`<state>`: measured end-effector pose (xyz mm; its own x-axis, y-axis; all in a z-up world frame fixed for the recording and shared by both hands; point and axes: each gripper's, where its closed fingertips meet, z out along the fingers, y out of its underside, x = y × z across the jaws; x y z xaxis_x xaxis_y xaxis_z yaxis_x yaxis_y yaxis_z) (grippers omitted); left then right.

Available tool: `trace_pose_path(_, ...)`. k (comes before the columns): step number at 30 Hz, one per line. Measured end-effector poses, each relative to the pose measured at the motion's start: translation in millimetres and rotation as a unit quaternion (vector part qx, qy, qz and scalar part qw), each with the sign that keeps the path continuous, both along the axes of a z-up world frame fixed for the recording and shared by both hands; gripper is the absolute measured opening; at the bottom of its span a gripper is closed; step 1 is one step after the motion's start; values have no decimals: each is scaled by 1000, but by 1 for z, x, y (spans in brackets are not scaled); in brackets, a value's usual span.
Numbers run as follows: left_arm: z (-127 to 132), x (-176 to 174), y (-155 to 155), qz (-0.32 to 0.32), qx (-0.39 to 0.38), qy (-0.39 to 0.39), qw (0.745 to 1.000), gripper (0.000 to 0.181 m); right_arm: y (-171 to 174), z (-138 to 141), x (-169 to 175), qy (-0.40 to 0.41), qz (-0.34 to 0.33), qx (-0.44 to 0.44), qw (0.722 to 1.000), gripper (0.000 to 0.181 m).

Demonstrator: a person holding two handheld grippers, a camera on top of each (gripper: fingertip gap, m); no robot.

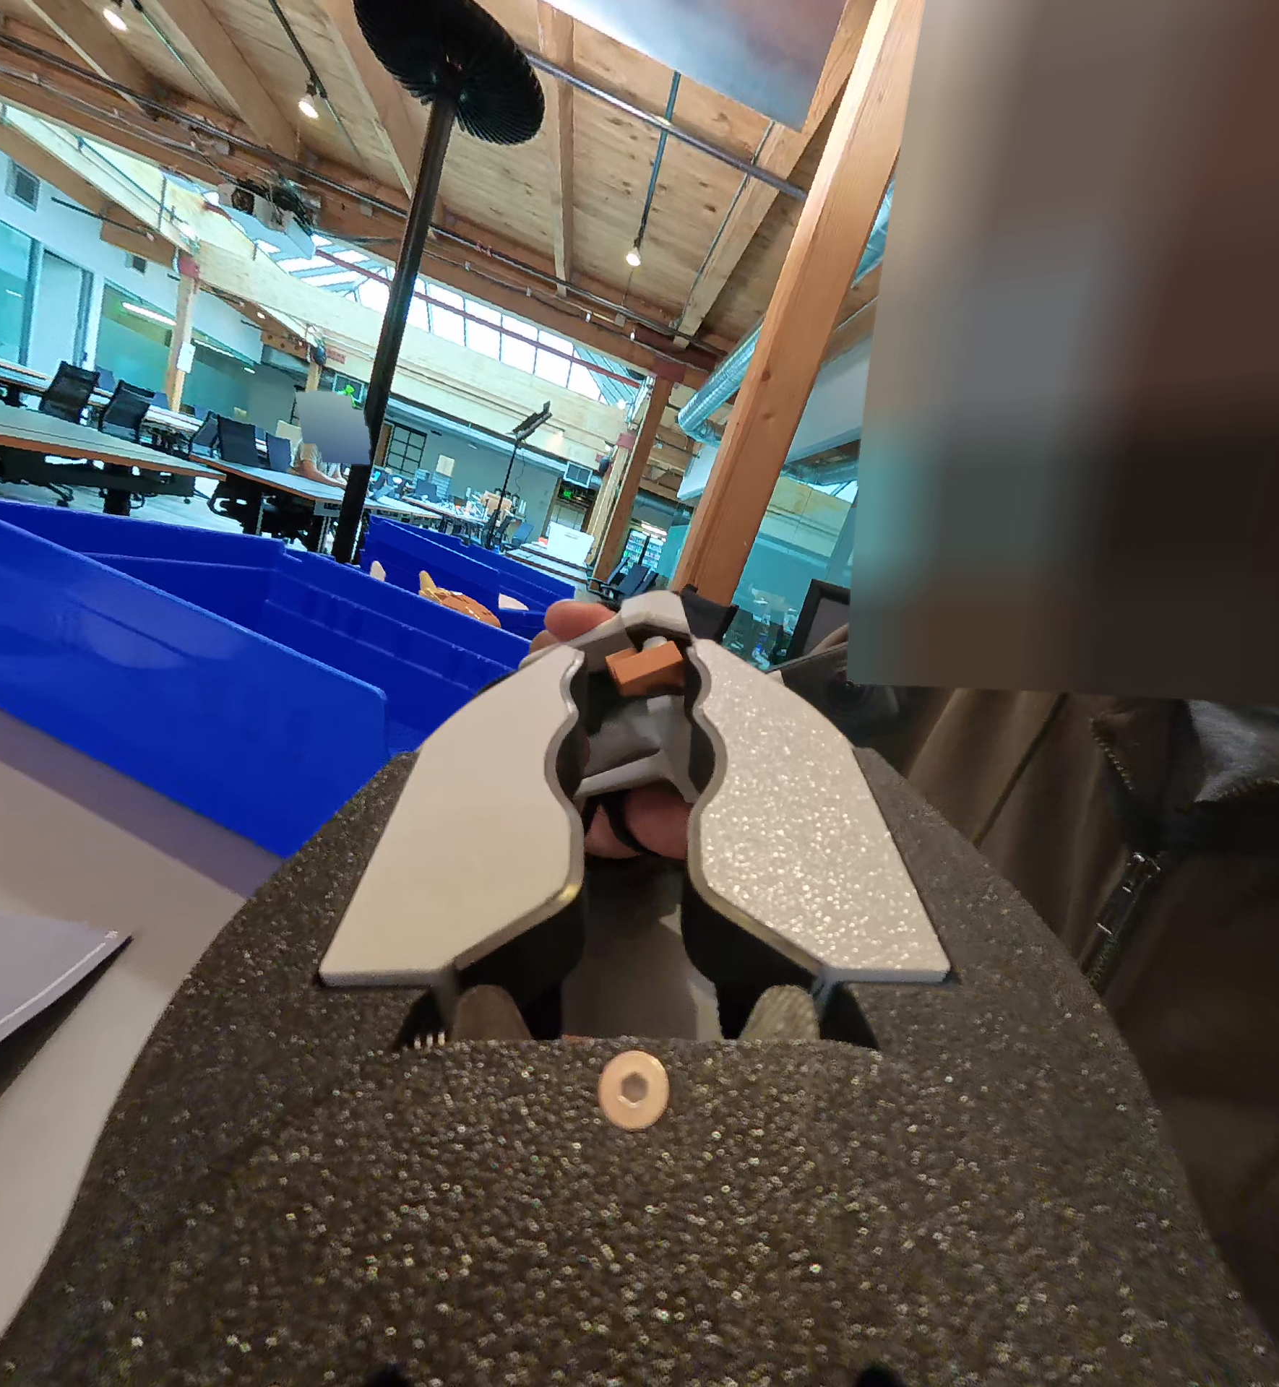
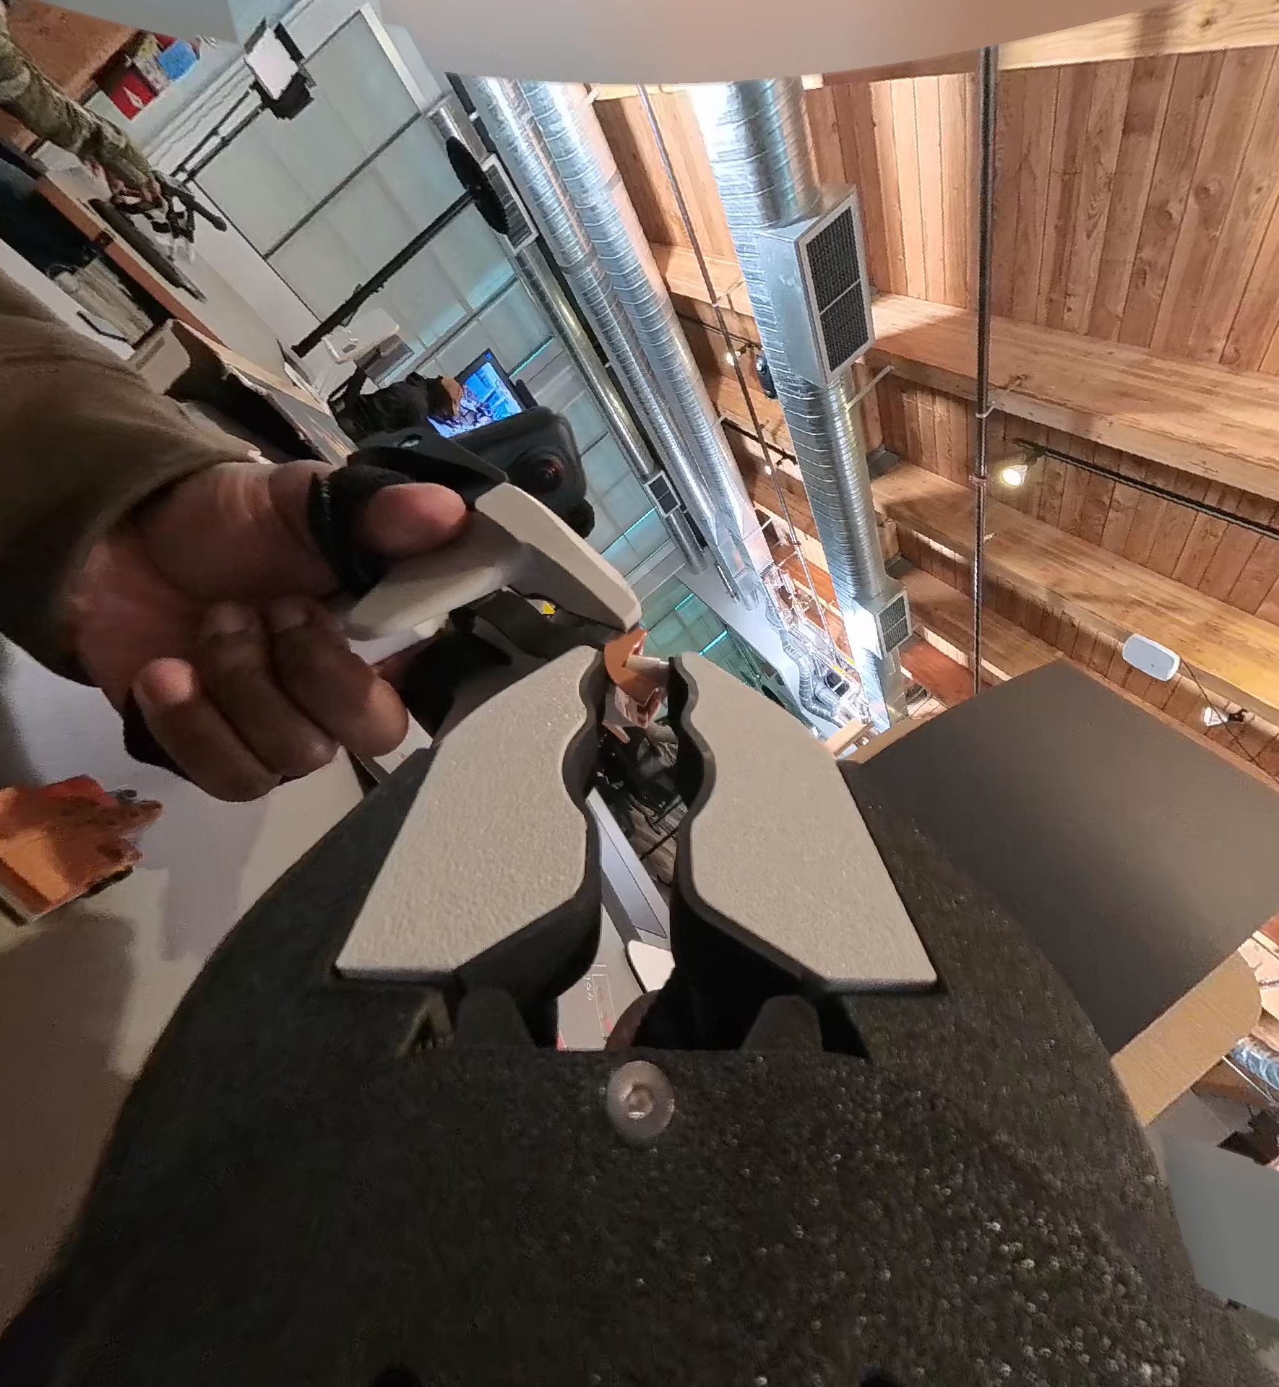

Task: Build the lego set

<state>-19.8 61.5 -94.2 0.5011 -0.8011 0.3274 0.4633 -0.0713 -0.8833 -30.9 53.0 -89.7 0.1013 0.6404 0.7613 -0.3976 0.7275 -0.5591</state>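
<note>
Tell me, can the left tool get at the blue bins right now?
Probably not at once. The left tool is raised above the table, apparently shut on an orange brick that the right tool meets. The blue bins lie off to its left.

Bins [image 1: 171, 660] on table [image 1: 58, 840], booklet [image 1: 13, 976] in front, w/ grippers at right.

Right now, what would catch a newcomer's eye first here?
Two grey tongs meet in mid-air, tip to tip, around a small orange-brown brick. The left tongs fill the foreground; the right tongs face them. Bright blue bins line the table behind.
</note>
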Motion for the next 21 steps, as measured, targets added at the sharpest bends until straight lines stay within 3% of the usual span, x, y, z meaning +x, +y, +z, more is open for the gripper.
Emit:
trace_pose_path(9,-4,10,-2,-4,0,35,999,19,-5,-2,1,7,-2,30,1000,15)
trace_pose_path(21,3,14,-7,-6,38,-26,999,19,-9,3,6,34,-8,34,999,15)
